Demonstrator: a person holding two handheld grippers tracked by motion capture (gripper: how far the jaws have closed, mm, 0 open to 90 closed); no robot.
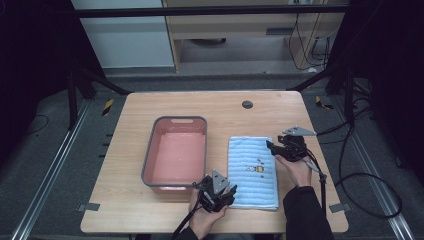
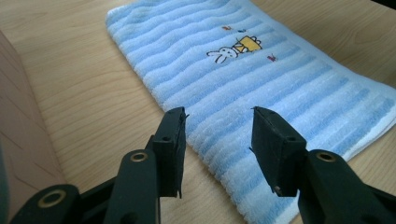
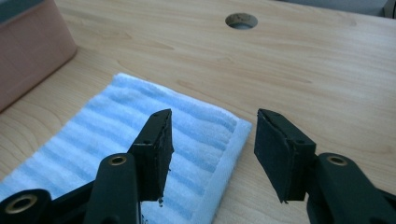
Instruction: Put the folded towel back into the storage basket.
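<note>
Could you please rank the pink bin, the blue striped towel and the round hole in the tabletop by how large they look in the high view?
1. pink bin
2. blue striped towel, somewhat smaller
3. round hole, by far the smallest

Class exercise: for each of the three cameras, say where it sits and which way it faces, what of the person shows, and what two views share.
High view: above the person's side, looking forward and down on the table; both hands, left gripper, right gripper.
Left gripper view: rides the left gripper, open jaws over the blue towel.
Right gripper view: rides the right gripper, open jaws at a towel corner.
Shared: towel, pink basin.
</note>
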